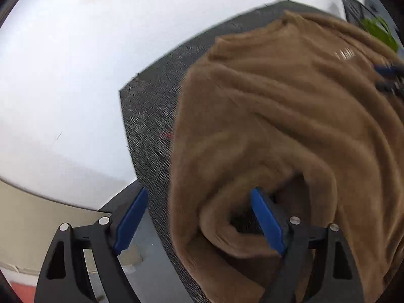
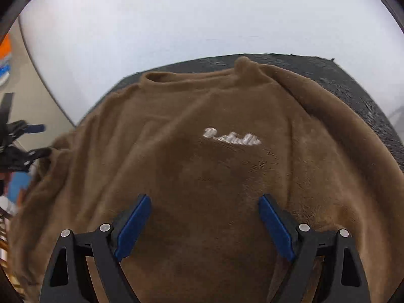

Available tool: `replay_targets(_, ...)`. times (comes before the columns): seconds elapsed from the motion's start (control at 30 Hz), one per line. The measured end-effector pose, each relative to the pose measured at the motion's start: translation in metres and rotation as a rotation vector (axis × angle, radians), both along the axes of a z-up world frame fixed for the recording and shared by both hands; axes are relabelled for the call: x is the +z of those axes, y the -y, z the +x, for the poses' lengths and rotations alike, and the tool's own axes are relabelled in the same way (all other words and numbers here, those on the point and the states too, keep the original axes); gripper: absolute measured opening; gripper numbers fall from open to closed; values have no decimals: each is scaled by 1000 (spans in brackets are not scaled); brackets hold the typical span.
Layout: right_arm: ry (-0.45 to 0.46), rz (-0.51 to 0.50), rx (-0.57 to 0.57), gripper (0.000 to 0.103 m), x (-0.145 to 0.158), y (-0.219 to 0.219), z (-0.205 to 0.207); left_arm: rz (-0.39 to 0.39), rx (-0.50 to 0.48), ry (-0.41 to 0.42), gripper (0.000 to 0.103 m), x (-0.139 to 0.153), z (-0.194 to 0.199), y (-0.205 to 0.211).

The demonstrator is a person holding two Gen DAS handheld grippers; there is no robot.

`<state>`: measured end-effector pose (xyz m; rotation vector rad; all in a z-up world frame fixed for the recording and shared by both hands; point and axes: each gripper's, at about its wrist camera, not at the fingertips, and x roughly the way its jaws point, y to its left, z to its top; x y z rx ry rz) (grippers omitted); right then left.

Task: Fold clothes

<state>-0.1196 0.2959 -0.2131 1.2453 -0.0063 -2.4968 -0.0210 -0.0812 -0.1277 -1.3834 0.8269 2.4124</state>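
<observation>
A brown fleece sweatshirt (image 2: 202,166) lies spread, front up, on a dark grey woven mat (image 2: 353,85) that covers part of a white table (image 2: 202,20). Its collar (image 2: 192,75) sits toward the mat's far edge, and white embroidered script (image 2: 231,137) runs across the chest.

The right gripper (image 2: 204,222) hangs over the lower chest of the sweatshirt, pointing toward the collar, its blue-padded fingers (image 2: 133,227) spread wide with nothing between them but the fabric beneath.

The left gripper (image 1: 199,222) is at the sweatshirt's side edge, angled across the mat's near corner (image 1: 141,131). Its jaws are also spread wide: the left finger (image 1: 131,222) is over bare mat beside the cloth, while the right finger (image 1: 267,222) reaches into a rumpled fold (image 1: 240,202) of fleece; whether it touches the cloth is unclear. From the right wrist view, this gripper appears at the sweatshirt's left edge, blurred.
</observation>
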Motion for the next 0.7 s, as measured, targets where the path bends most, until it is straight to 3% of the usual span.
replay_targets(0.13,-5,14,8,89,-4,5,-2,1,-60,24,87,-18,11,-16)
replay_targets(0.27,-7,20,10,90,-8,9,-5,-121,-31,-58,91,-38,-6,-30)
replay_targets(0.47,-4,10,10,90,-11,8,-8,-216,262,-183,91,-27,-59,35)
replay_targets(0.53,-2,12,13,90,-12,9,-8,-180,317,-193,91,-22,-69,61)
replay_targets(0.63,2,17,28,95,-13,12,-9,-162,346,-210,91,-19,-76,83)
replay_targets(0.7,7,15,42,98,-14,13,-9,-206,309,-207,91,-28,-78,81)
